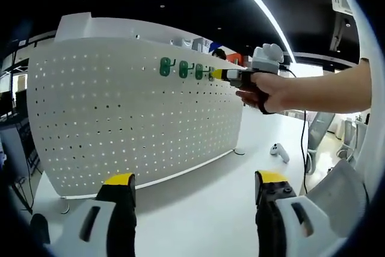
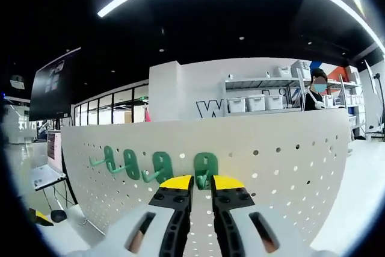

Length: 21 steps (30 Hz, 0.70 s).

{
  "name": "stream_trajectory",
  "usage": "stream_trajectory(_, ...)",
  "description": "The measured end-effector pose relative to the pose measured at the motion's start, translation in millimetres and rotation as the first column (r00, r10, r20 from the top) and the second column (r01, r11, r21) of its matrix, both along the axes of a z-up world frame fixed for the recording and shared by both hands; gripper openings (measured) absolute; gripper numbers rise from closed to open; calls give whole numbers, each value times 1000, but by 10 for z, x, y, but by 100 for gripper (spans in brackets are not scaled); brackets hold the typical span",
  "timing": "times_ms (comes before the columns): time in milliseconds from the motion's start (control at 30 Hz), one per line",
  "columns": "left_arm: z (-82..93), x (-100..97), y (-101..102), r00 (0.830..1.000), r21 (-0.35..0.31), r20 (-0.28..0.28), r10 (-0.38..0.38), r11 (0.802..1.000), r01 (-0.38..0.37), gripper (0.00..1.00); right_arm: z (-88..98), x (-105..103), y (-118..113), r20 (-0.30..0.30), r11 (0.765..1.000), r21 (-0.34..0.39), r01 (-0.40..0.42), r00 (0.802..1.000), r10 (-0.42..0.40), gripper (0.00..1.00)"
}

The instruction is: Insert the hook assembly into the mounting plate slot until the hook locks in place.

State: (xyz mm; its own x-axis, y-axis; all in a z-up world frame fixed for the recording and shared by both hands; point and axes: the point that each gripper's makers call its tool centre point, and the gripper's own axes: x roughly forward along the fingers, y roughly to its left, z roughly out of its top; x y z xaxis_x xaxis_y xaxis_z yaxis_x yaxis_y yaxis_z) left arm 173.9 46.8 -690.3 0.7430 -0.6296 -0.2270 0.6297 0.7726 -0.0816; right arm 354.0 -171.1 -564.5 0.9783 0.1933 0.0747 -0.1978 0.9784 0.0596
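Partly hidden green hook [image 2: 203,173] between right gripper [image 2: 201,183] jaws.

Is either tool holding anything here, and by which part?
Right tool is closed on a green hook at its projecting prong, against the pegboard. Left tool is open, holding nothing.

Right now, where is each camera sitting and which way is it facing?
Left gripper view: rides the left hand-held gripper, jaws apart, back over the table, facing the pegboard; the person's hand with the right hand-held gripper reaches in from the right.
Right gripper view: rides the right hand-held gripper, close to the pegboard, jaws nearly closed at a green hook.
Shared: pegboard and the row of green hooks.
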Motion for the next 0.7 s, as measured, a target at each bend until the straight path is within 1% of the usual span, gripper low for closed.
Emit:
stream_trajectory(133,4,4,-5,1000,0,0,0,1000,0,84,-21,-21,14,-4,1000,5,-12,1000,12,19)
stream_trajectory(333,1,5,-6,1000,1,0,0,1000,0,85,-92,-61,38,-21,999,-31,-41,999,41,32)
stream_trajectory(433,-3,-1,-9,1000,0,-2,-1,1000,1,85,-118,-83,28,-23,998,-34,-51,998,50,39)
stream_trajectory(500,-11,-8,-13,1000,0,-4,-3,1000,3,85,-137,-102,40,-26,997,-55,-58,998,57,43)
stream_trajectory(533,-17,-13,-18,1000,-1,-6,-5,1000,5,85,-141,-109,56,-25,996,-56,-65,998,64,45)
stream_trajectory(600,-31,-20,-27,1000,-1,-10,-9,1000,9,85,-148,-125,74,-23,995,-64,-72,997,71,47)
stream_trajectory(700,-21,-23,-42,1000,-9,-7,-15,1000,15,85,-148,-150,123,-11,994,-65,-89,996,89,54)
